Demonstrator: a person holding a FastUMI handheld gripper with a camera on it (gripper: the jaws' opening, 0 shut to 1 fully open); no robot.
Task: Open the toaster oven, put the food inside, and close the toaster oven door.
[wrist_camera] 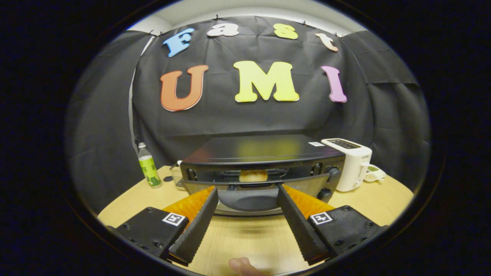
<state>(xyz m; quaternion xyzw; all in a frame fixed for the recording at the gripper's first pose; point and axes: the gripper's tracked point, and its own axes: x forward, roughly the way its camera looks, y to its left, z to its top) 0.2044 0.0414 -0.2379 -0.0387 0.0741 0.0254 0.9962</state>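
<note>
Your hand-held gripper stands open and empty, fingertips at the half-raised door of the black metal toaster oven. With the round golden bun already inside, only closing remains.

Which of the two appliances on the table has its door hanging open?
The black toaster oven, just ahead of the open gripper, a bun inside. The white toaster beside it has top slots, no door.

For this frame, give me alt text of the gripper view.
The gripper has its fingers open at the part-open door of a toaster oven, a bun inside. A white toaster and a green bottle flank it.
</note>
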